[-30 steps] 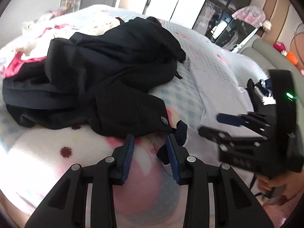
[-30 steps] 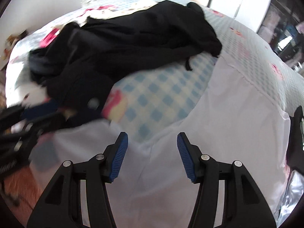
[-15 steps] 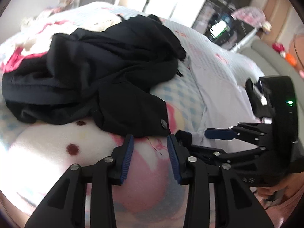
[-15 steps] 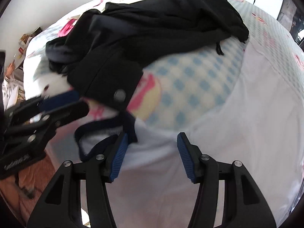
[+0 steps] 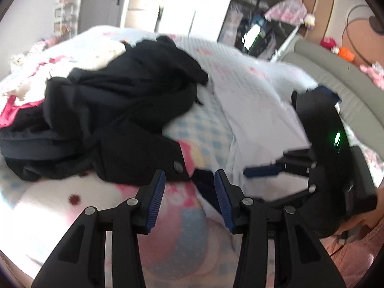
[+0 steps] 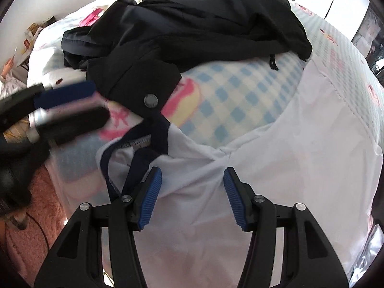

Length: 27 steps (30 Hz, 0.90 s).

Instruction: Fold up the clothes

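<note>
white shirt (image 6: pixel 276 168) on bed (image 6: pixel 240 96) — black jacket (image 6: pixel 192 24) behind

Bed (image 6: pixel 336 55) with pale checked cover; cartoon-print blanket (image 6: pixel 240 91) (blue-white checks, pink and yellow) spread on it. Black jacket (image 6: pixel 204 24) heaped on the blanket, white shirt (image 6: pixel 288 168) with navy collar spread flat beside it, near edge.

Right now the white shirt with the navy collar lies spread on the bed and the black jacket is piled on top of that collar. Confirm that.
Not quite. The white shirt does lie spread on the bed, but the black jacket is not piled on its navy collar. The right wrist view shows the jacket heaped farther back, only its snap-button flap reaching the collar's far edge; the collar lies uncovered.
</note>
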Motion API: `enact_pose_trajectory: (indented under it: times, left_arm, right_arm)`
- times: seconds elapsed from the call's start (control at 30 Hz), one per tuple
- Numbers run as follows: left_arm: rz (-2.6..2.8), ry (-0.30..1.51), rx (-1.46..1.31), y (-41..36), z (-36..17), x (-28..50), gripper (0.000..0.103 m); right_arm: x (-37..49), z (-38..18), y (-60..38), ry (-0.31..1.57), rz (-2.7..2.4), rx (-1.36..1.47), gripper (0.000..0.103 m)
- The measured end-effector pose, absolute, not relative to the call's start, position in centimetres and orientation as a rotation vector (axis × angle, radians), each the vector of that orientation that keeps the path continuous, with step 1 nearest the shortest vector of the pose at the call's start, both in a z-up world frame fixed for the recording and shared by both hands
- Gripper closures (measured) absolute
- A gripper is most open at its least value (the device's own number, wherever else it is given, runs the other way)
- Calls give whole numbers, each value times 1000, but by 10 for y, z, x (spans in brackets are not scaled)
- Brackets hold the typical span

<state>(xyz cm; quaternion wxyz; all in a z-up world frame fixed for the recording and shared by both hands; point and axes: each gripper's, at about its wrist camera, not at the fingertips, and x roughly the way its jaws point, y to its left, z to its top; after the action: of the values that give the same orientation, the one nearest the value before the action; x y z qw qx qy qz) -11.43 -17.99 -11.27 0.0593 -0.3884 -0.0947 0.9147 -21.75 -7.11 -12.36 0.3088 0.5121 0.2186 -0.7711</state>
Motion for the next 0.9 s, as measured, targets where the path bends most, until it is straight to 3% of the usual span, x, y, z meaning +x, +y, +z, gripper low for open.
enact_pose_trajectory:
  times: [0.2, 0.4, 0.53, 0.6, 0.67, 0.73, 0.8, 0.9]
  left_arm:
    - [2670, -169, -1377, -169, -142, -124, 61]
    - [2659, -243, -1372, -177, -144, -123, 60]
    - [2712, -258, -1286, -179, -133, -120, 61]
    - [2722, -274, -1265, -181, -130, -120, 63]
    - [2740, -273, -1253, -182, -129, -120, 67]
    - [2773, -279, -1225, -185, -125, -120, 67]
    - [2795, -309, -1186, -189, -121, -120, 67]
    - [2737, -385, -1169, -191, -120, -125, 68]
  right_arm:
    - [-217, -129, -74, 644, -2079, 1314, 44]
    - [-211, -118, -68, 664, -2078, 1215, 40]
    - [-205, -124, -78, 796, -1972, 1187, 40]
    - [-205, -131, -81, 832, -1933, 1181, 44]
    - [-208, -137, -83, 806, -1888, 1203, 63]
    - [-207, -142, -84, 821, -1877, 1195, 65]
    - [-204, -146, -85, 842, -1875, 1184, 79]
    - [-199, -146, -83, 853, -1887, 1162, 89]
